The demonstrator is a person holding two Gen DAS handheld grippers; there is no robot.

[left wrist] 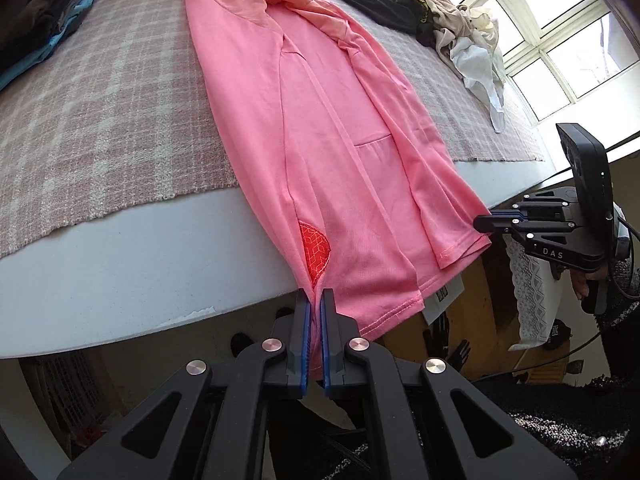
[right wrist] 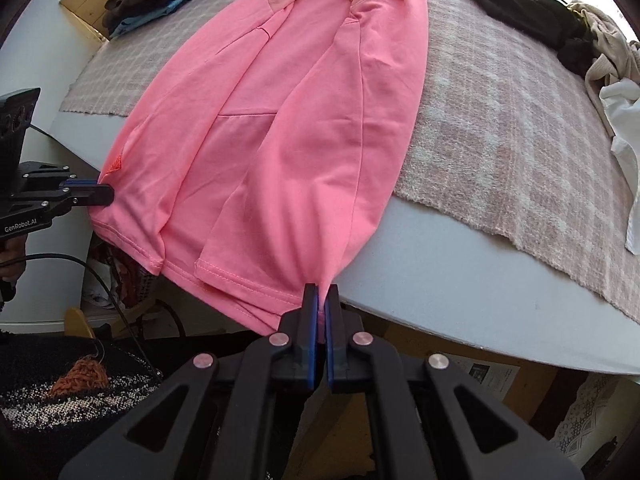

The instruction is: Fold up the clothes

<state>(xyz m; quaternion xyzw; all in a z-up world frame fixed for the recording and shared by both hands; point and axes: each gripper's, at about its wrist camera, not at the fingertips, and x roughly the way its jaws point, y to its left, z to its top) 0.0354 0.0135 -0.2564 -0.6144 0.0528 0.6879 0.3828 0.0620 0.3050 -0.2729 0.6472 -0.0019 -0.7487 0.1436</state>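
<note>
While the white table (left wrist: 120, 264) is covered across its far part by a pink-and-white checked cloth (left wrist: 100, 128), a pink shirt (left wrist: 320, 128) is laid lengthwise over both, its sides folded inward and its hem hanging past the near edge. Unfolded clothes (left wrist: 448, 28) are heaped at the right, and a folded stack (left wrist: 44, 16) is seen at the left. One hem corner is pinched by the closed jaws of the left gripper (left wrist: 315, 300), the other corner by those of the right gripper (right wrist: 322, 300).
</note>
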